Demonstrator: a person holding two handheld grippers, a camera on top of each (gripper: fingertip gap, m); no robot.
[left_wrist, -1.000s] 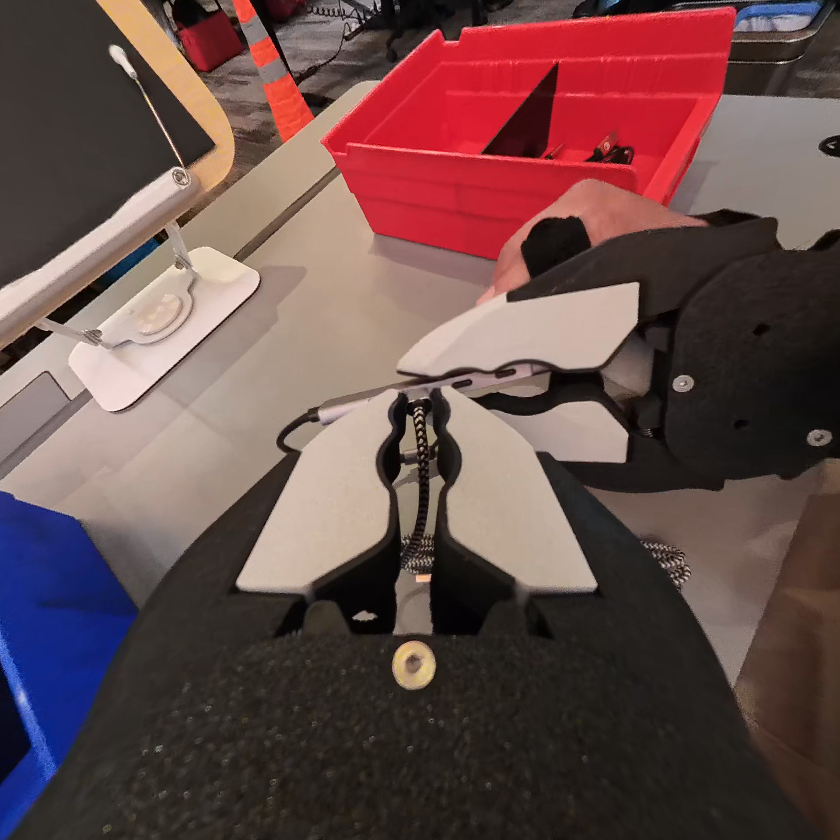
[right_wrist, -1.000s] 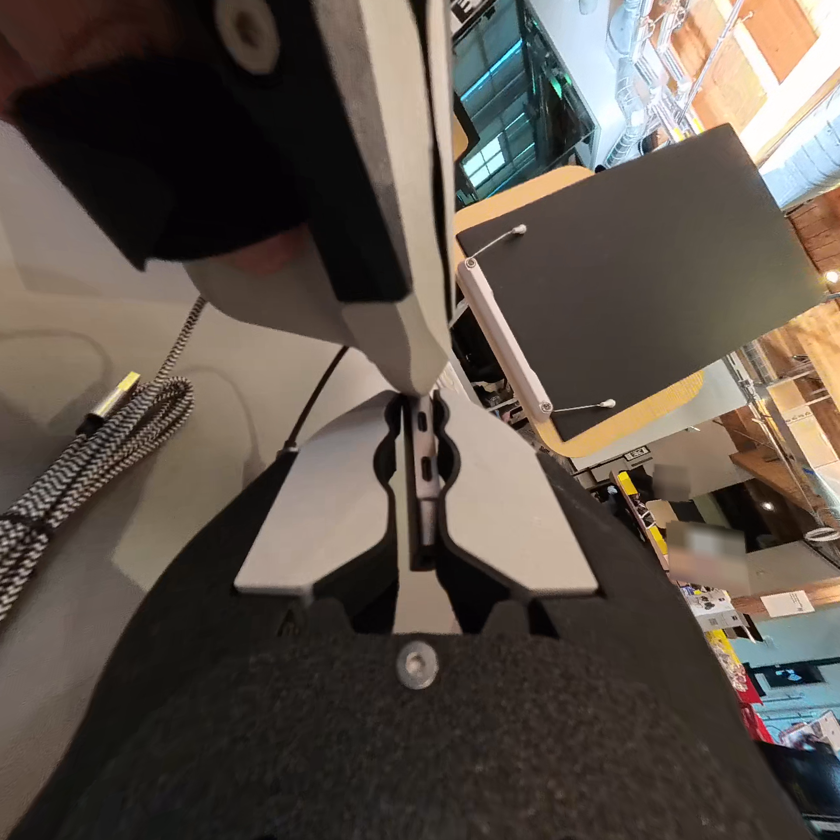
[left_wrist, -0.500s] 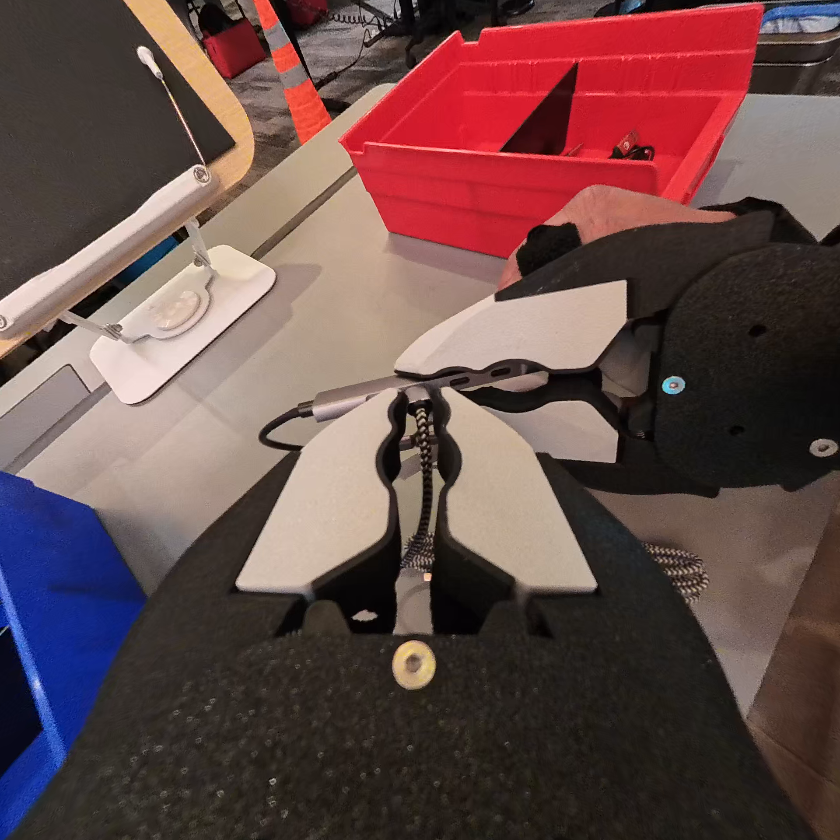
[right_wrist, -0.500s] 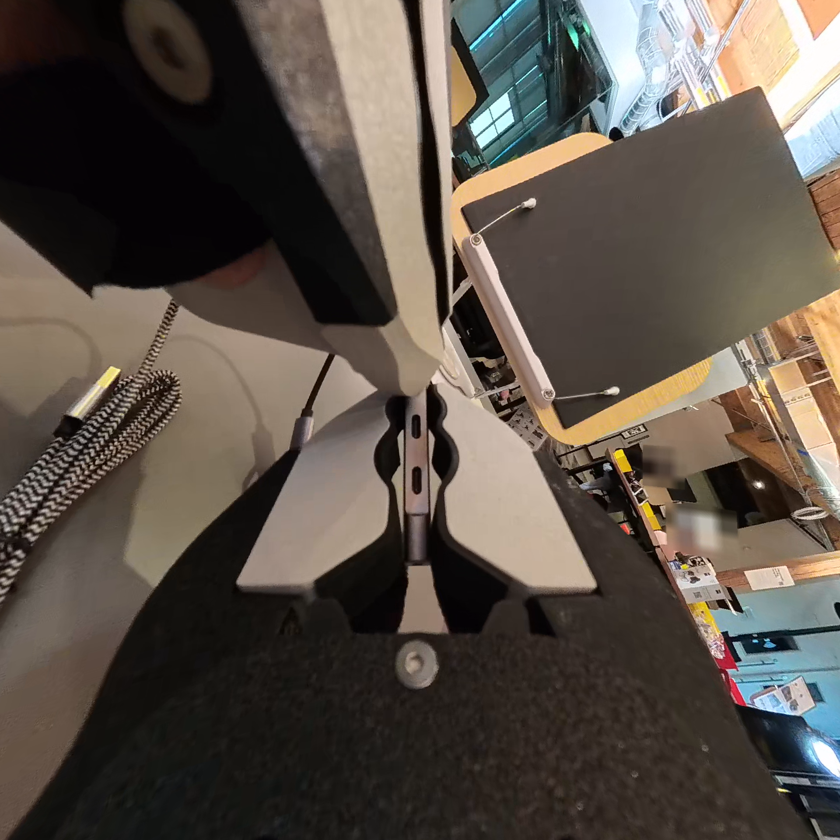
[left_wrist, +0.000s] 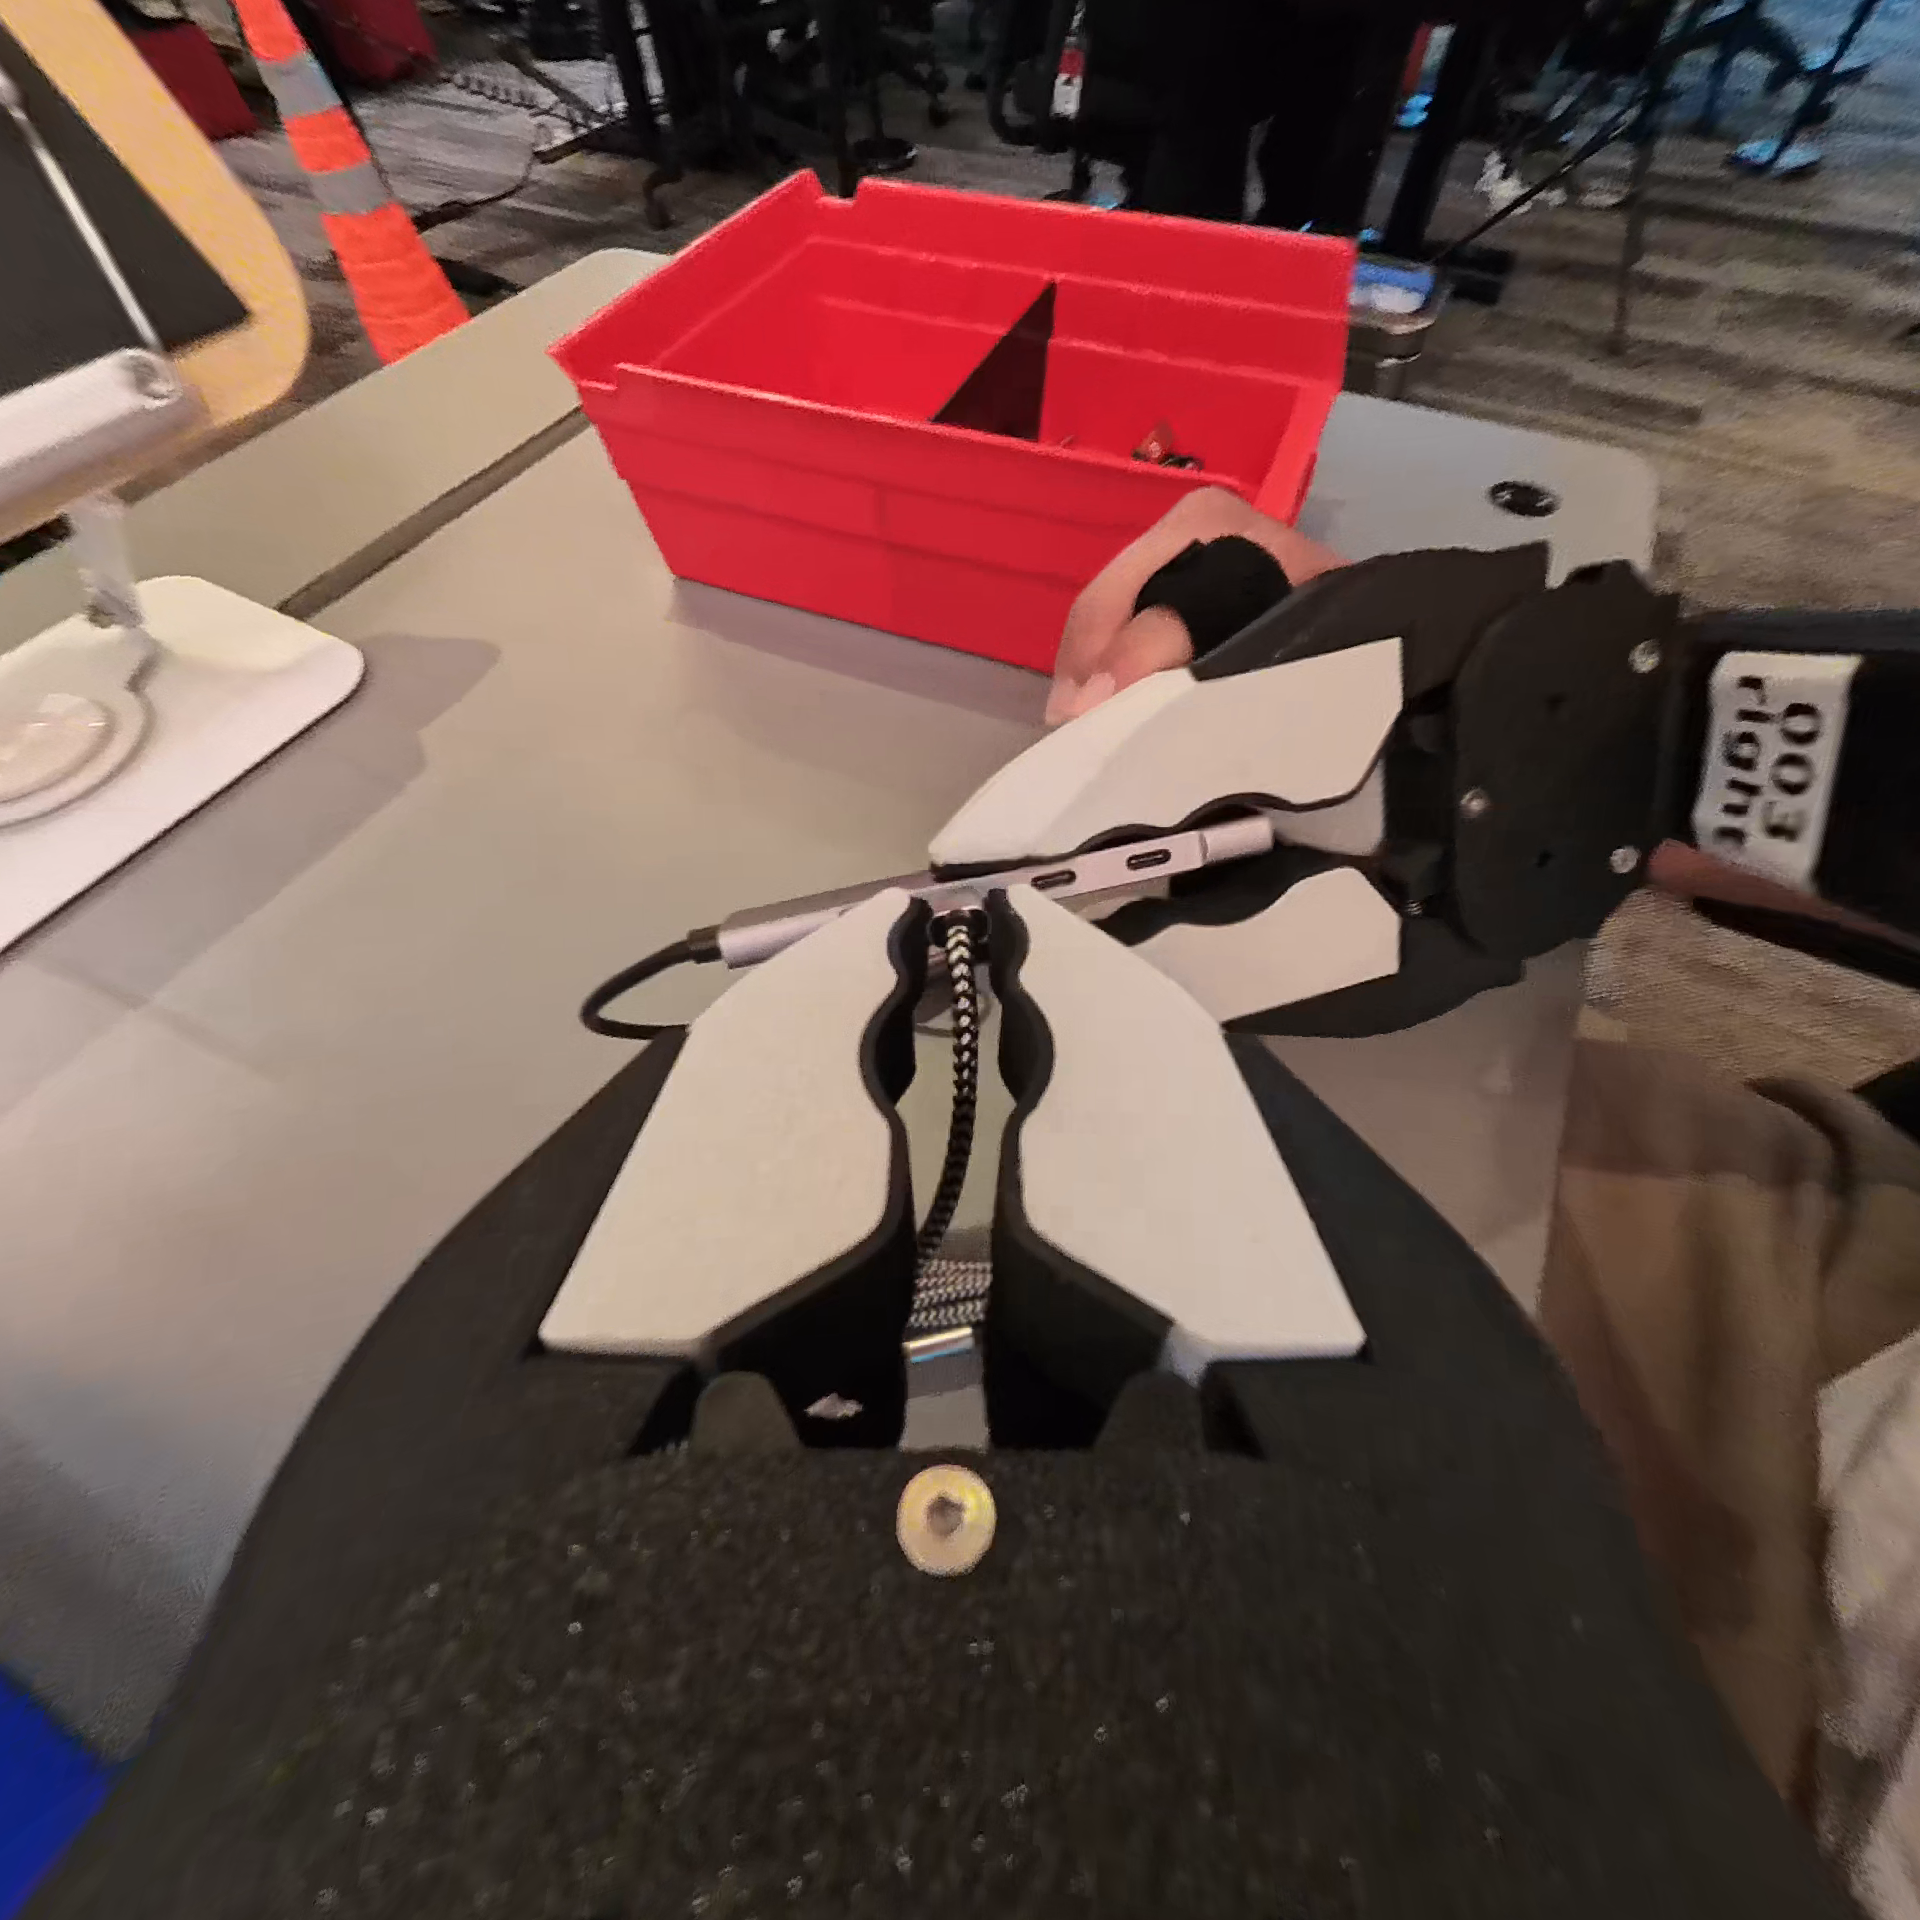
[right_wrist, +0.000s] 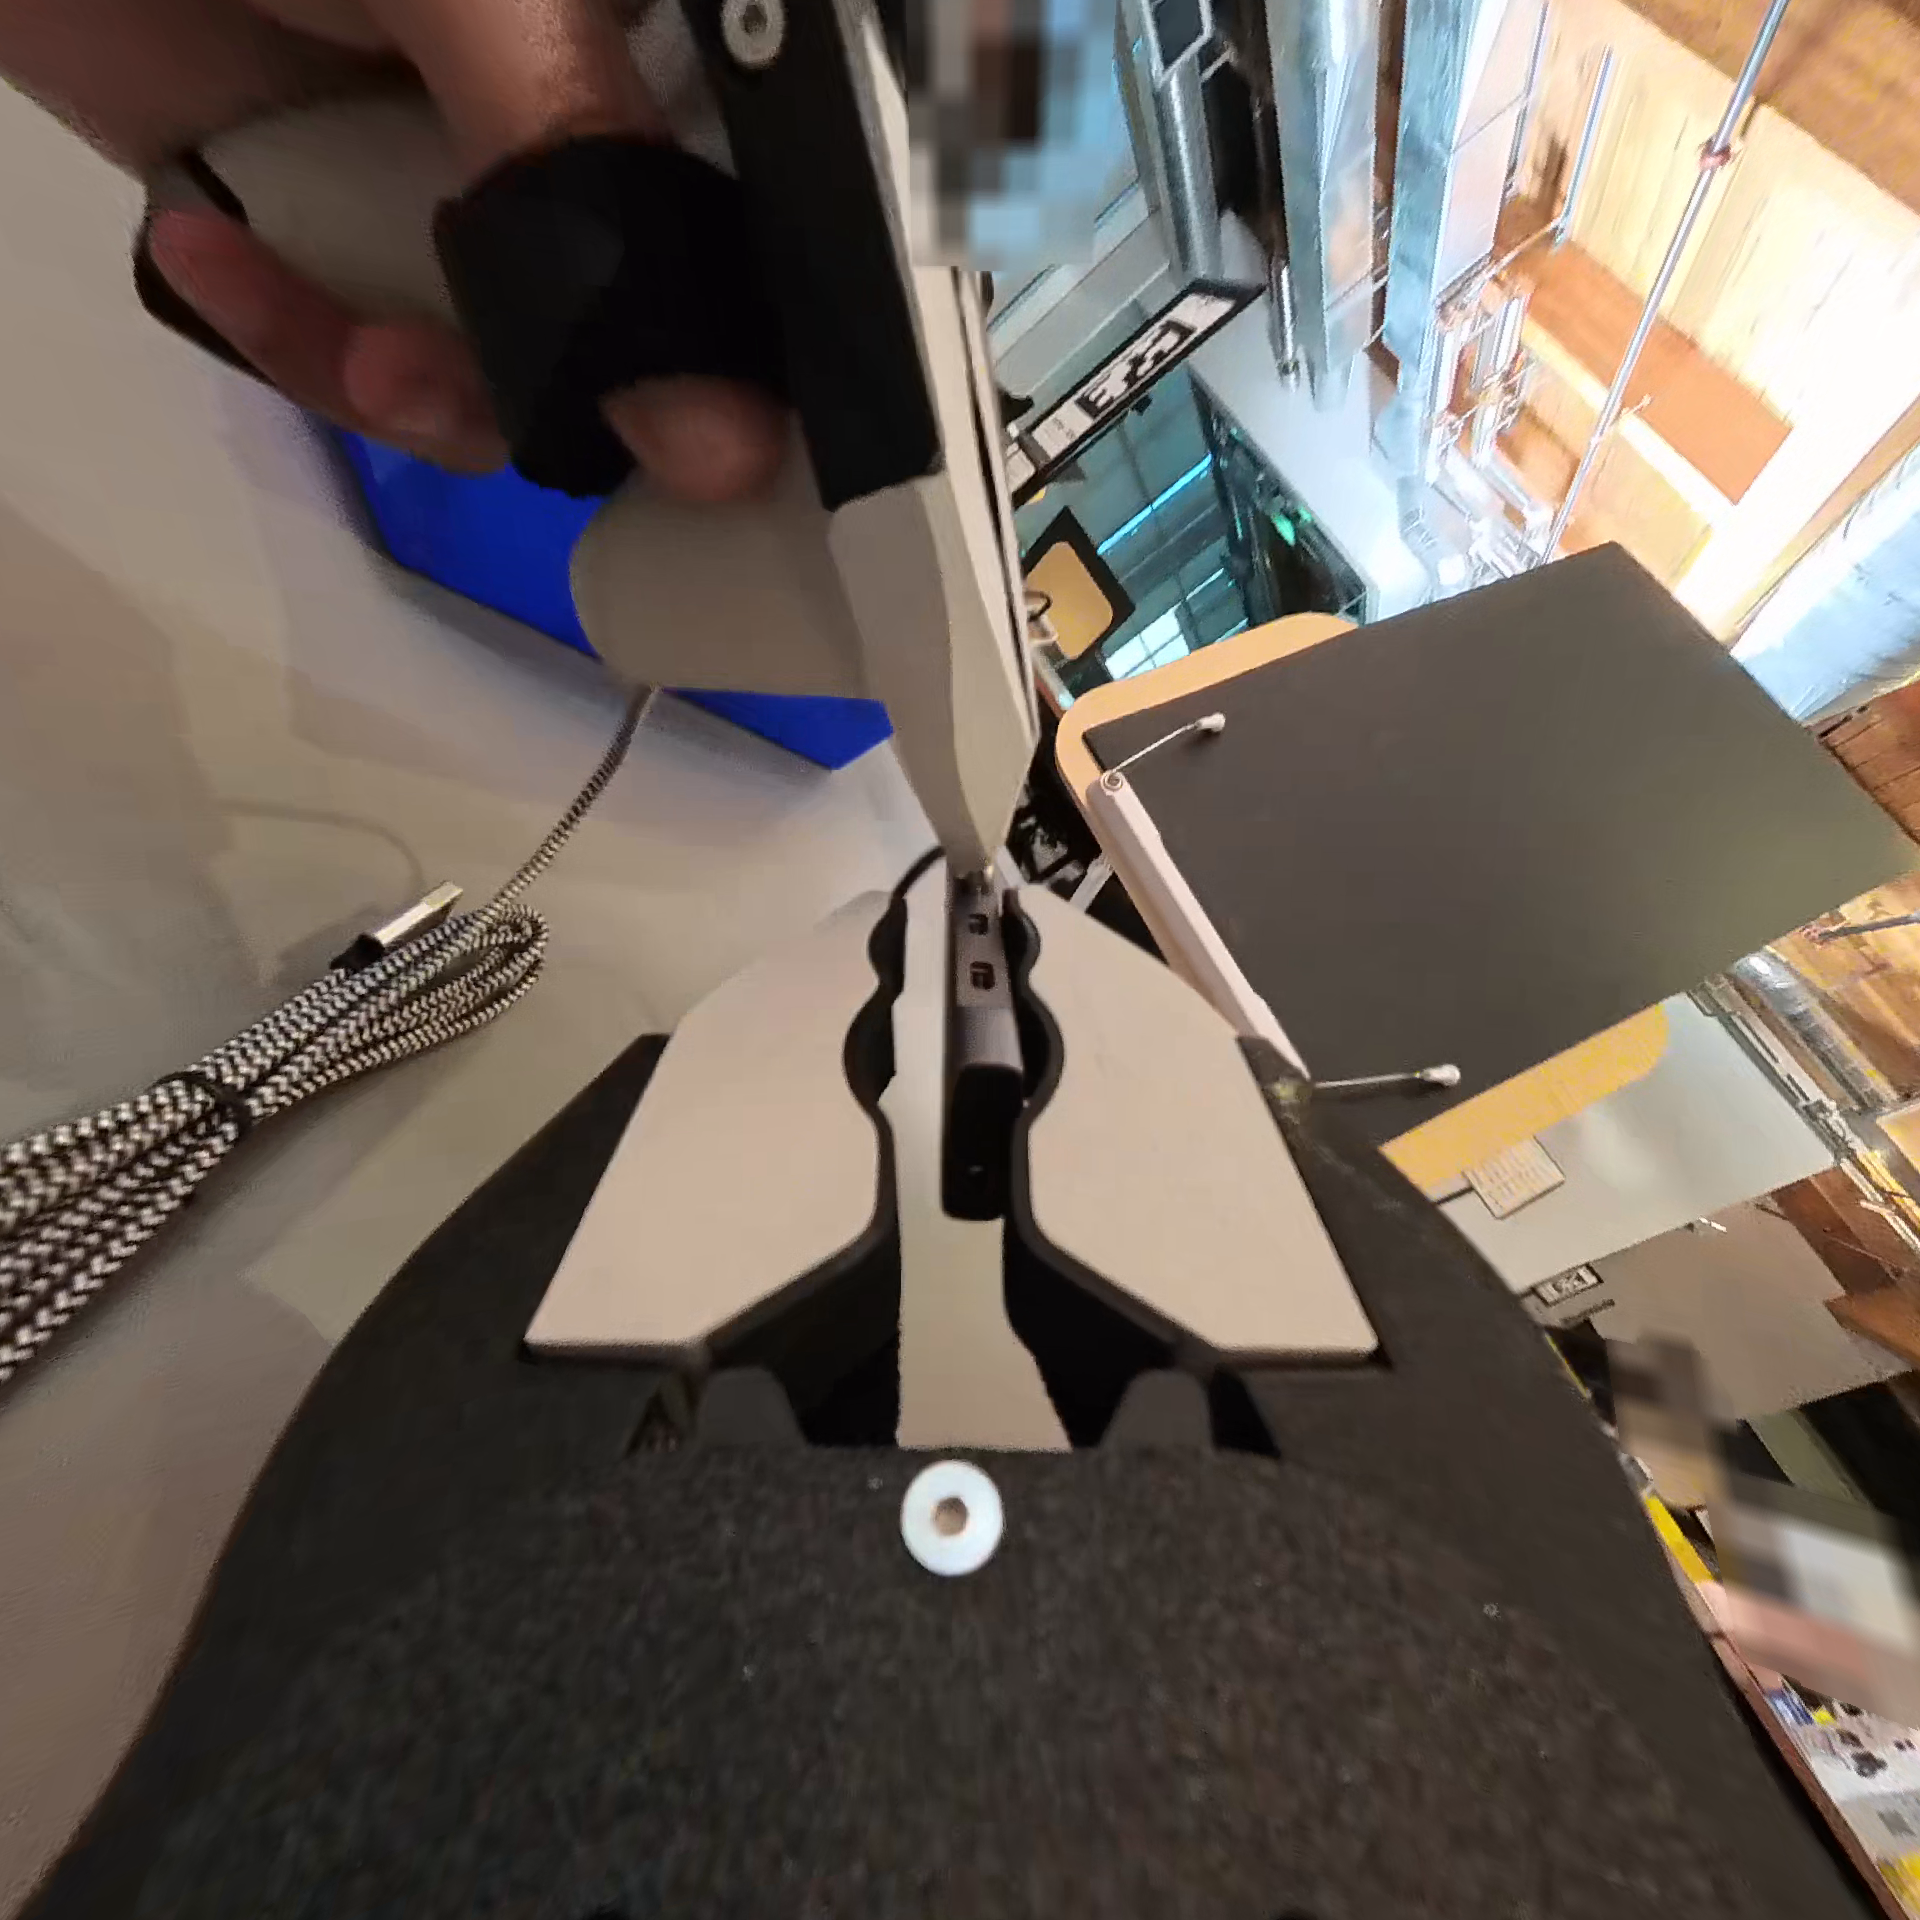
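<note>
My left gripper (left_wrist: 958, 914) is shut on the plug end of a black-and-white braided cable (left_wrist: 954, 1091), its tip against the side of a slim grey hub (left_wrist: 1101, 868). My right gripper (right_wrist: 961, 904) is shut on that hub (right_wrist: 979, 1023) and holds it above the grey table (left_wrist: 499, 831). It shows from the side in the left wrist view (left_wrist: 935, 857), with two free ports on the hub's edge. The hub's thin black lead (left_wrist: 623, 992) loops down to the table. The rest of the braided cable (right_wrist: 260, 1049) lies coiled on the table with a metal plug (right_wrist: 400, 925) free.
A red divided bin (left_wrist: 935, 520) stands at the back of the table, with small dark items inside. A tablet on a white stand (left_wrist: 135, 686) is at the left; its black screen (right_wrist: 1475, 810) shows in the right wrist view. A blue bin (right_wrist: 499, 551) lies behind the left gripper. Less than 4 cm separates the two grippers' tips.
Both grippers have drawn back from the red bin and lifted a little, still joined at the hub. The left gripper sits farther from the right camera, so the blue bin now shows.
</note>
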